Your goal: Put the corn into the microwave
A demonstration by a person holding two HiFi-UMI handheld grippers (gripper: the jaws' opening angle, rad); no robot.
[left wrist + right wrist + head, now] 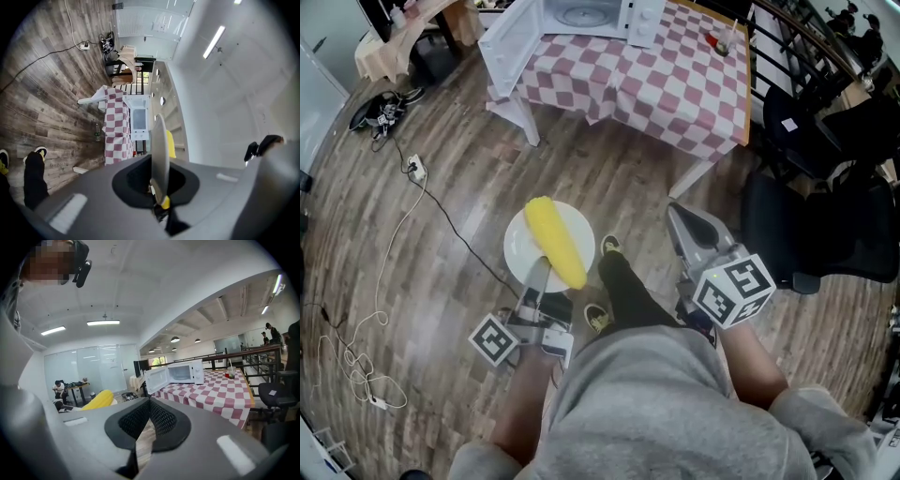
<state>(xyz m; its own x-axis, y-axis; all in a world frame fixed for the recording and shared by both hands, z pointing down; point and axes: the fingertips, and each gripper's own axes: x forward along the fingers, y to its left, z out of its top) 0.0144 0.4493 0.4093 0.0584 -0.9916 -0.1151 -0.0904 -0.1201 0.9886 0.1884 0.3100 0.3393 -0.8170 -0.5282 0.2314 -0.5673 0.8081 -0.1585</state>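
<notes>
In the head view, the left hand-held gripper (542,270) is held low and nearly level, with its jaws clamped on the rim of a round white plate (517,246). The yellow corn cob (555,242) is laid on this plate. In the left gripper view, the plate edge is seen pinched between the jaws. In the right gripper view, the right hand-held gripper (149,404) is pointed toward the white microwave oven (180,372), whose door is open. Its jaws are closed on nothing.

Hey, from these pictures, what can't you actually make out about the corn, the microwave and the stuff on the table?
- Microwave: the head view's top edge cuts off its upper part, so most of the cavity is out of frame.
- Corn: in the left gripper view the plate, seen edge-on, hides nearly all of it.
- Cup on the table: too small in the head view to tell its contents.
</notes>
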